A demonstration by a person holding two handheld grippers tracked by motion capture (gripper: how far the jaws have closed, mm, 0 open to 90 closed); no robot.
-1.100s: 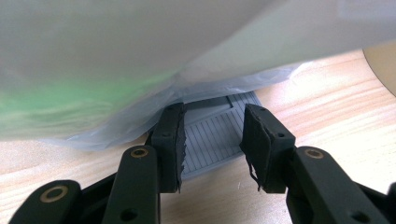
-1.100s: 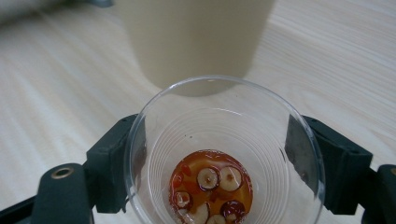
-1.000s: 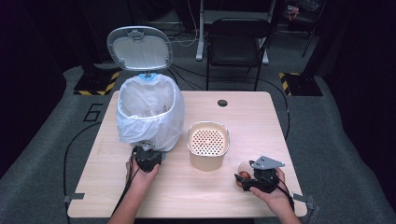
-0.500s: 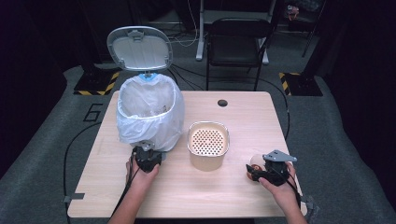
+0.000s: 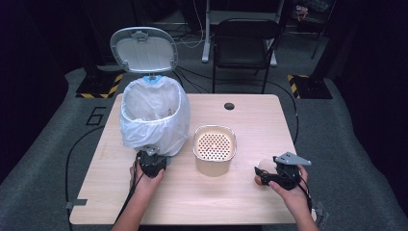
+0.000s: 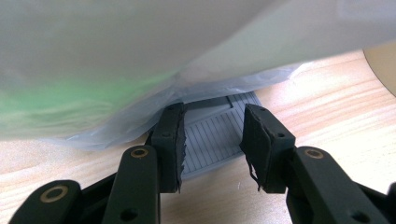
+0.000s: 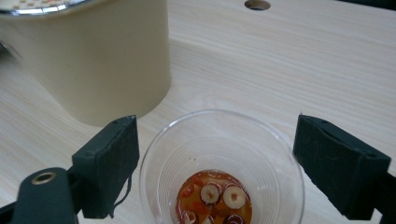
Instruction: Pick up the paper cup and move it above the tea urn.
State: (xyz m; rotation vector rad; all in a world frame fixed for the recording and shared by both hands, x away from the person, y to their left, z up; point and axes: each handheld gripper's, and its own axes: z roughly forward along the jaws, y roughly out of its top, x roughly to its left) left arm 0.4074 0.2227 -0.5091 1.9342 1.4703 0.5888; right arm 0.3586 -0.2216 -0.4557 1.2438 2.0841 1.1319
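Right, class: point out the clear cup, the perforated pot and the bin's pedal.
Clear cup [image 7: 222, 163], right gripper view: its inner wall, above the liquid.
Perforated pot [image 5: 214, 146], high view: the middle of its holed insert.
Bin's pedal [image 6: 212, 133], left gripper view: the ribbed grey surface between the claw's jaws.

A clear plastic cup [image 7: 222, 168] stands upright on the table, holding amber liquid with sliced fruit.

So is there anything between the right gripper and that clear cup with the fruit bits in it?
Nothing visible. The right gripper is open with one jaw on each side of the clear cup, and the cream strainer pot stands beyond it.
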